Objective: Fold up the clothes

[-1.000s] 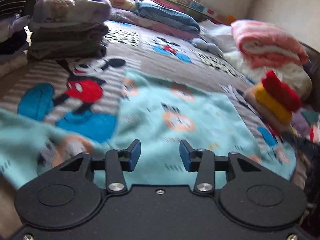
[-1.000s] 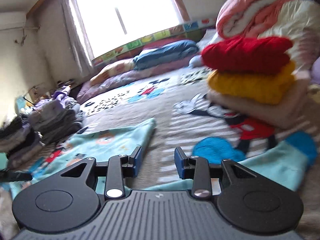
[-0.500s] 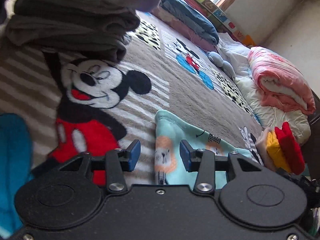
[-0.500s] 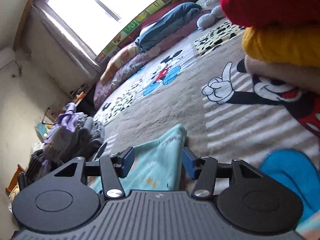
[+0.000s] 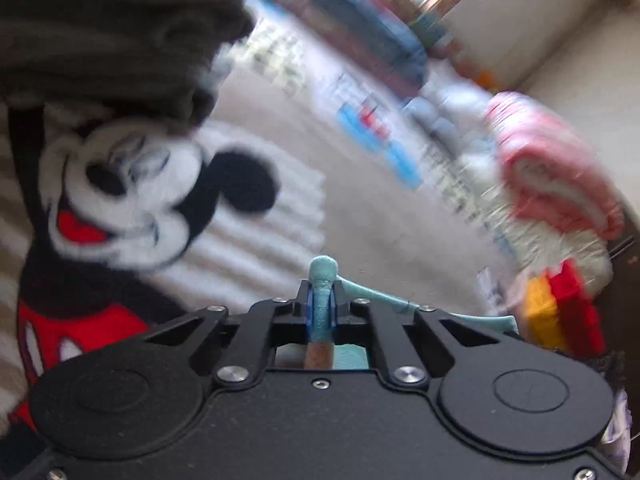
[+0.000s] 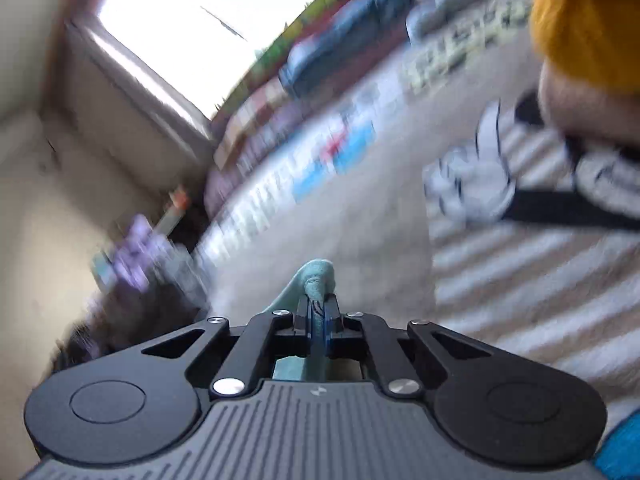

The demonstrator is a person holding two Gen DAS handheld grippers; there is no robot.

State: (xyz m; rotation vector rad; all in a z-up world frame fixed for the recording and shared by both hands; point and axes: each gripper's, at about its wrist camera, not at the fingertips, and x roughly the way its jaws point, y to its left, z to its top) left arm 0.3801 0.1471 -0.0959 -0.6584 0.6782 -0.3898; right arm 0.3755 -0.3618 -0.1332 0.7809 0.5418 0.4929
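A light teal printed garment lies on a cartoon-mouse blanket. In the left wrist view my left gripper is shut on one corner of it; a pinched fold sticks up between the blue pads, and the cloth edge runs off to the right. In the right wrist view my right gripper is shut on another corner of the teal garment, which bunches above the pads. Most of the garment is hidden under both grippers.
A dark grey stack of folded clothes looms at the upper left. A rolled pink blanket and a red and yellow folded pile sit to the right. In the right wrist view that yellow pile is close at the upper right.
Both grippers dropped low over the bed onto the teal garment's corners, and each pair of jaws closed from open onto the cloth. Both views are blurred now.
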